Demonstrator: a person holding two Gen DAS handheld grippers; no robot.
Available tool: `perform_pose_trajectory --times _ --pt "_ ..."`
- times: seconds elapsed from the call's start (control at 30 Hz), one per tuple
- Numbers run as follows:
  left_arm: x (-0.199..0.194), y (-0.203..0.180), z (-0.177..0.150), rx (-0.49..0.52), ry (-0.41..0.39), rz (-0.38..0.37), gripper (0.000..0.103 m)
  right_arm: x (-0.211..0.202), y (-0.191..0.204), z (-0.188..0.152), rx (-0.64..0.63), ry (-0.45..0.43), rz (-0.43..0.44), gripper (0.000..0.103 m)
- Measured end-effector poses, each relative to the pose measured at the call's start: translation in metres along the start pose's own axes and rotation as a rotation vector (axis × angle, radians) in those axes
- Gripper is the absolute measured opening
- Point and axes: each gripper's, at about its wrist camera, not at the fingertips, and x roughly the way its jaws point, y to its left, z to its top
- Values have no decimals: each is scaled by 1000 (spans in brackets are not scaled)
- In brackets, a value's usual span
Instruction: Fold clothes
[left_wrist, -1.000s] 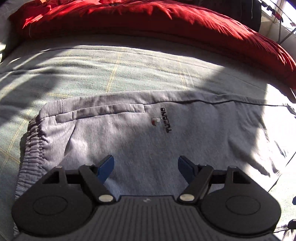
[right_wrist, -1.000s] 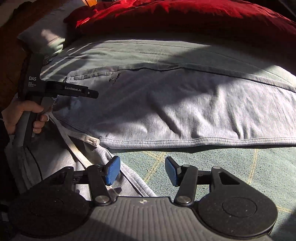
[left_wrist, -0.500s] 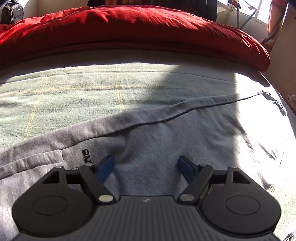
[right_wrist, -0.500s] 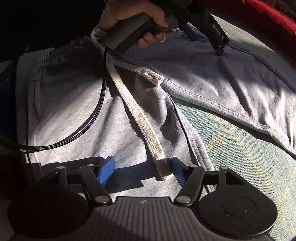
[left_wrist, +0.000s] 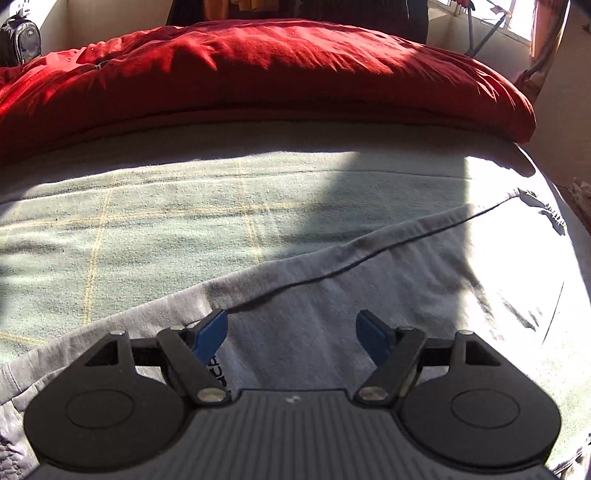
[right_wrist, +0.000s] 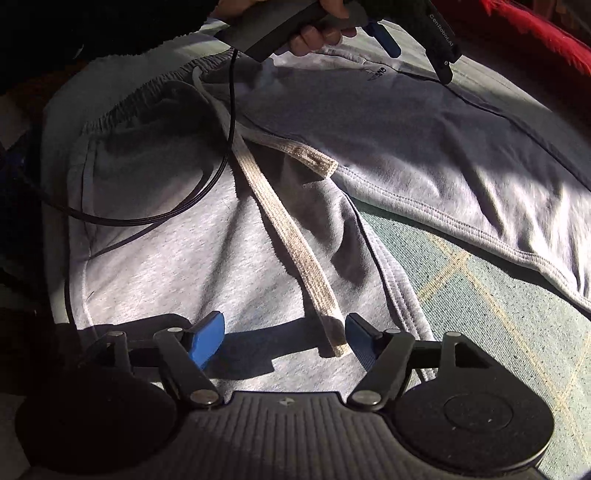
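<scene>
Grey sweatpants (left_wrist: 332, 314) lie spread on the bed, one leg running off to the right into bright sun. My left gripper (left_wrist: 291, 336) hovers open over that leg, with nothing between its blue pads (left_wrist: 212, 334). In the right wrist view, my right gripper (right_wrist: 282, 336) stands open over the upper part of the sweatpants (right_wrist: 166, 258). The frayed end of the white drawstring (right_wrist: 334, 339) lies between its fingers, close to the right pad and not pinched. At the top a hand (right_wrist: 314, 37) holds the left gripper (right_wrist: 417, 55) above the printed logo.
A pale green blanket (left_wrist: 147, 221) covers the bed, and a red duvet (left_wrist: 258, 74) is bunched along the far side. A black cable (right_wrist: 184, 206) loops over the waist part of the sweatpants. The bed's edge drops off at the right (left_wrist: 569, 206).
My left gripper slid right along the leg, so the logo is now under its left finger. My right gripper swung from the leg's edge onto the waist part, and its jaws widened.
</scene>
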Motion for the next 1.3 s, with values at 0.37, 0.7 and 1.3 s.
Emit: perform_pose_trajectory --times 0.37,0.7,1.3 --pt "-107 -26 -119 51 136 31 77 20 9 -25 -56 19 -54 103" --pt "-108 -54 -198 144 198 15 77 26 15 -36 -44 -38 -102 103" --pt "-138 -79 -239 364 243 -140 81 -8 48 -49 -435 -113 152 103"
